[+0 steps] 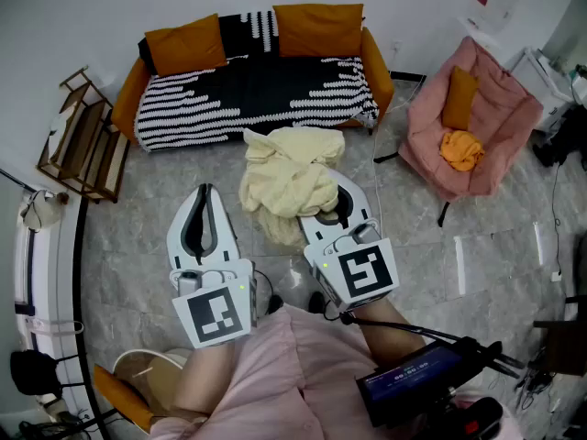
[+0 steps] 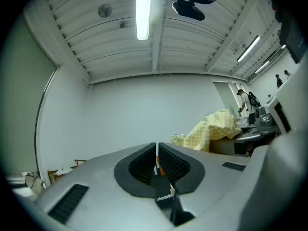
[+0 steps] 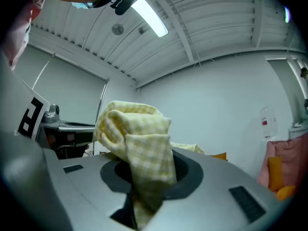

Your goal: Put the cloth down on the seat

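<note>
Grey floor (image 1: 138,246), striped orange sofa (image 1: 257,90), pink armchair (image 1: 514,117), perhaps a wooden rack (image 1: 83,140)

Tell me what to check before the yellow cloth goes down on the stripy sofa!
1. Grip on the yellow cloth: ok. The right gripper has its jaws closed on it.
2. Left gripper free to help: ok. Its jaws are together with nothing between them.
3. Room on the sofa seat: ok. The two orange cushions sit at the back.
4. Cloth above the seat: not ok. It hangs over the floor in front of the sofa.
5. Cloth clear of the floor: cannot tell.
</note>
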A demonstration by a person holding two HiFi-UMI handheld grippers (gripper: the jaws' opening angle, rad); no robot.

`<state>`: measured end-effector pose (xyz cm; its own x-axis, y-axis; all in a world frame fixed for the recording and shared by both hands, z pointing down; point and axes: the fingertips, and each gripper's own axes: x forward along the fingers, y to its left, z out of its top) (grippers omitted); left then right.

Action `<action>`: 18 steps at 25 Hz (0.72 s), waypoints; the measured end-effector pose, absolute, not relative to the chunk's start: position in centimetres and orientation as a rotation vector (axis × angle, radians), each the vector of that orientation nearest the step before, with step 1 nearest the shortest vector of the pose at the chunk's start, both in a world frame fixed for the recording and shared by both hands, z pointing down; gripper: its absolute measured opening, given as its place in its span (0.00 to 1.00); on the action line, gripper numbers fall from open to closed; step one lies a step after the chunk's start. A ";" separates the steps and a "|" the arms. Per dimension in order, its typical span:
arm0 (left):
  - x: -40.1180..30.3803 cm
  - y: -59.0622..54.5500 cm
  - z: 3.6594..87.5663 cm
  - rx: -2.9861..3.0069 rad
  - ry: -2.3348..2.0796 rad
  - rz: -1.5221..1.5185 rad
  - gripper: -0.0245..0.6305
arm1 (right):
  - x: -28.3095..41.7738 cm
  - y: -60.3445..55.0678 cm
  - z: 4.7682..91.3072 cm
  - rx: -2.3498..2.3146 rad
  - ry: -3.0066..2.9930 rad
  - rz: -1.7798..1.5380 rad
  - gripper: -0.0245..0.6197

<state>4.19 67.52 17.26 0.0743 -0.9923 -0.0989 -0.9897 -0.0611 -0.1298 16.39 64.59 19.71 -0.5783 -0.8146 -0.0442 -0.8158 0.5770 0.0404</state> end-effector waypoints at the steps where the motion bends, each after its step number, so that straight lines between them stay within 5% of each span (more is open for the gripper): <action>1: 4.2 67.5 17.3 -2.176 2.034 -0.023 0.07 | 16.4 64.6 19.7 -1.435 2.772 0.088 0.20; 18: 2.9 66.8 19.4 -2.141 2.127 -0.075 0.07 | 16.8 63.6 21.0 -1.442 2.815 0.099 0.20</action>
<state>2.90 66.79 19.39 0.0097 -0.9986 -0.0516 -0.9925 -0.0034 -0.1218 16.85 63.63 21.05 -0.5842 -0.8115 -0.0082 -0.8101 0.5825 0.0661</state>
